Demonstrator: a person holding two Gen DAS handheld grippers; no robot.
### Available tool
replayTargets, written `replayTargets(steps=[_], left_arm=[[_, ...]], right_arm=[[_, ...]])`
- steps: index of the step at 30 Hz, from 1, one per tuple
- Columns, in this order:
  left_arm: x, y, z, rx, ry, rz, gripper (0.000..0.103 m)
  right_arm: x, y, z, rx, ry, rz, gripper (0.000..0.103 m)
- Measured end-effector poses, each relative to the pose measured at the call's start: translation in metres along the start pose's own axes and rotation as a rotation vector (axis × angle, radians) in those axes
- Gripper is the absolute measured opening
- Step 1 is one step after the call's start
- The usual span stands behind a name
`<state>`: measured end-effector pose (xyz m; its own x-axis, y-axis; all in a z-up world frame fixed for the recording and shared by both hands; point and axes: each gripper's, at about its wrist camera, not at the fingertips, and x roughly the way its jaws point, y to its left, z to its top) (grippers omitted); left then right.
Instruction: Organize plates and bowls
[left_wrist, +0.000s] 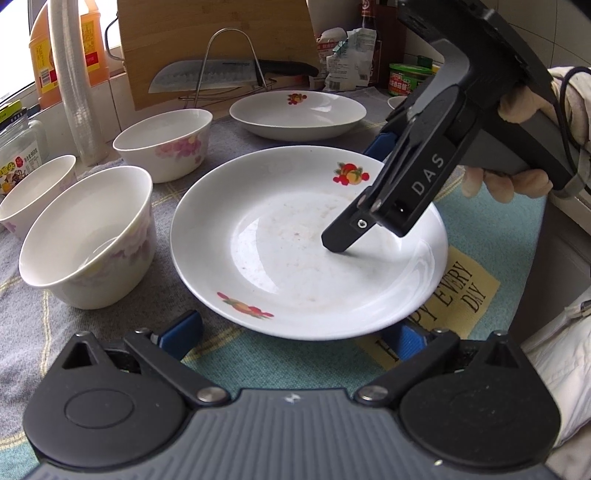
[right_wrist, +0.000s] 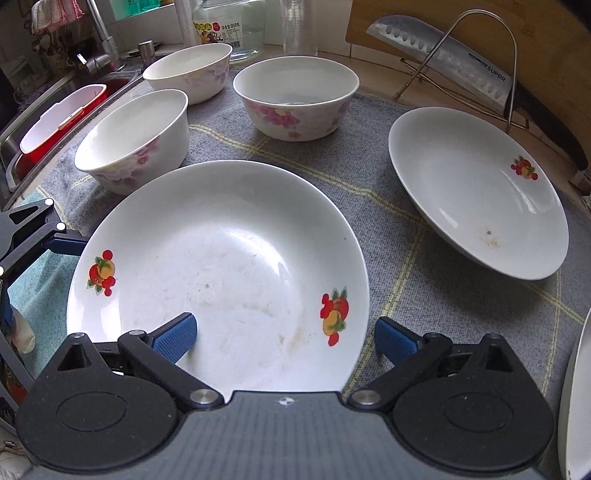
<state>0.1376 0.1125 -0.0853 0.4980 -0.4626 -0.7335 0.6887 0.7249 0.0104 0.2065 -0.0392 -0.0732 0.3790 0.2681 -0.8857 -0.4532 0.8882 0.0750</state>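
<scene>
A white plate with fruit prints (left_wrist: 288, 251) (right_wrist: 221, 266) lies on the grey cloth (right_wrist: 424, 295). My right gripper (right_wrist: 286, 338) (left_wrist: 358, 195) stands open across its rim, one blue pad (right_wrist: 177, 336) inside the plate and the other outside the rim. My left gripper (left_wrist: 293, 336) is open wide at the plate's near edge, not pressing on it; one of its blue fingers (right_wrist: 66, 245) shows at the left. A second fruit-print plate (left_wrist: 297, 114) (right_wrist: 476, 192) lies farther back. Three white floral bowls (left_wrist: 88, 236) (left_wrist: 164, 144) (left_wrist: 35, 192) stand upright to the left.
A cleaver (right_wrist: 443, 62) rests on a wire rack against a wooden board (left_wrist: 207, 40). Bottles and a jar (left_wrist: 18, 158) line the back. A sink with a red basin (right_wrist: 55, 122) lies left. Another white dish's edge (right_wrist: 576, 387) shows at right. A hand (left_wrist: 517, 107) holds the right gripper.
</scene>
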Motion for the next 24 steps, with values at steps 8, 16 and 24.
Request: replayTargets(steps=[8,16,24], left_arm=[[0.001,0.004,0.001,0.056,-0.002,-0.051,0.103],[0.000,0.008,0.000,0.083,-0.015,-0.079,0.103],[0.000,0.012,0.002,0.094,-0.020,-0.087,0.103]], right_arm=[[0.004,-0.008,0.008,-0.038,0.002,0.077,0.103],[0.005,-0.013,0.013,-0.038,0.007,0.140,0.103],[0.007,-0.018,0.021,-0.020,0.053,0.169,0.103]])
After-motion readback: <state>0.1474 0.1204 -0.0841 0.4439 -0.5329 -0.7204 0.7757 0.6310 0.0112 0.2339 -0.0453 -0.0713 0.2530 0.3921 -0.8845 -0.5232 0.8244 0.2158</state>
